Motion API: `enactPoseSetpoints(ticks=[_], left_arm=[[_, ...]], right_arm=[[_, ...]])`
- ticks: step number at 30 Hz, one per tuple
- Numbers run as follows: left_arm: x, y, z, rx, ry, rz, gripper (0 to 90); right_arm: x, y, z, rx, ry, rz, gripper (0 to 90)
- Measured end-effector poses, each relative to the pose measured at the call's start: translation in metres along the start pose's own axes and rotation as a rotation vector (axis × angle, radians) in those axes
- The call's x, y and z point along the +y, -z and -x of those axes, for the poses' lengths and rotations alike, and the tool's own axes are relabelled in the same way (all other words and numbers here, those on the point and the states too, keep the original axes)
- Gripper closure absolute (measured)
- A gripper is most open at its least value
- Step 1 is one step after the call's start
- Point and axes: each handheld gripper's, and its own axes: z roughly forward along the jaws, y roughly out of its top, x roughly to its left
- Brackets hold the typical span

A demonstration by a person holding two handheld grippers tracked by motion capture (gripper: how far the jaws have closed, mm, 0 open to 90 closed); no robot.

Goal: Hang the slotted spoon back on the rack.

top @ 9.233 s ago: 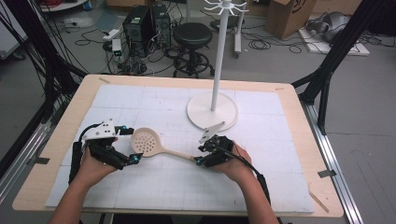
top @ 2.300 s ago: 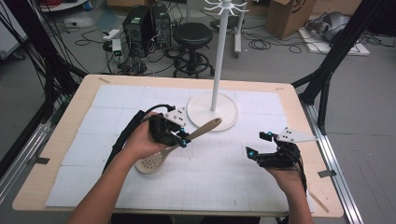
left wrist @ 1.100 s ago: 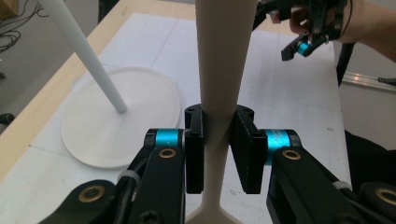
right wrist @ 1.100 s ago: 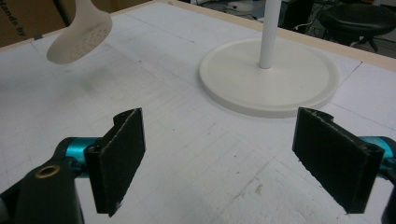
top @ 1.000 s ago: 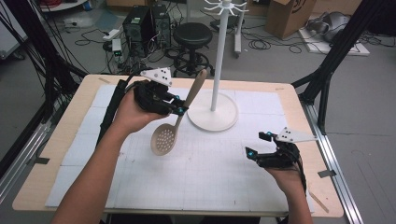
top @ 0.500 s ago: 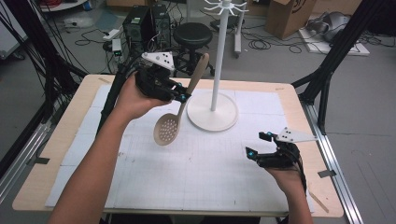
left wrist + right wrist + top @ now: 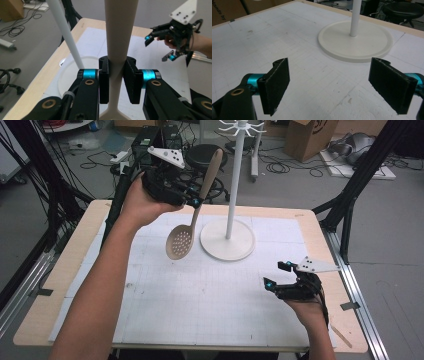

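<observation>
Left gripper [image 7: 192,202] is clamped on the handle of the slotted spoon [image 7: 192,217], gripping just above the neck where handle widens into bowl; the left gripper view shows both pads [image 7: 104,80] pressed flat against the handle. Spoon hangs in the air, handle end up toward 12 o'clock, perforated bowl down toward 7 o'clock, clear of the table [image 7: 65,270]. It sits at about 9 o'clock of the white stand [image 7: 230,227], near the pole but apart from it. The hooks [image 7: 241,127] crown the pole top, above and toward 1 o'clock of the handle tip.

Right gripper [image 7: 280,279] rests low over the mat at 4 o'clock of the stand base, jaws wide, nothing between them.

Judged step: hang the spoon on a hook. To do it well:
- raise until the handle end stands level with a hook arm;
- whether the handle end has a hole cannot be told from these views; check before committing;
- approach the hook sideways, not from below, to avoid knocking the pole;
- keep the grip firm: the low hold leaves a long lever above;
- right gripper could steady the base if the stand rocks.
</observation>
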Motion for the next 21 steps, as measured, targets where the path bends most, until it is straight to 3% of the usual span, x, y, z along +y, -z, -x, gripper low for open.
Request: enactPoseSetpoints(ticks=[5, 21], left_arm=[[0.007, -0.004, -0.008, 0.017, 0.01, -0.025, 75.8], [0.029, -0.013, -0.029, 0.066, 0.042, -0.041, 75.8]], right_arm=[[0.0, 0.001, -0.001, 0.0, -0.004, -0.004, 16.7], [-0.003, 0.003, 0.001, 0.002, -0.009, -0.001, 16.6]])
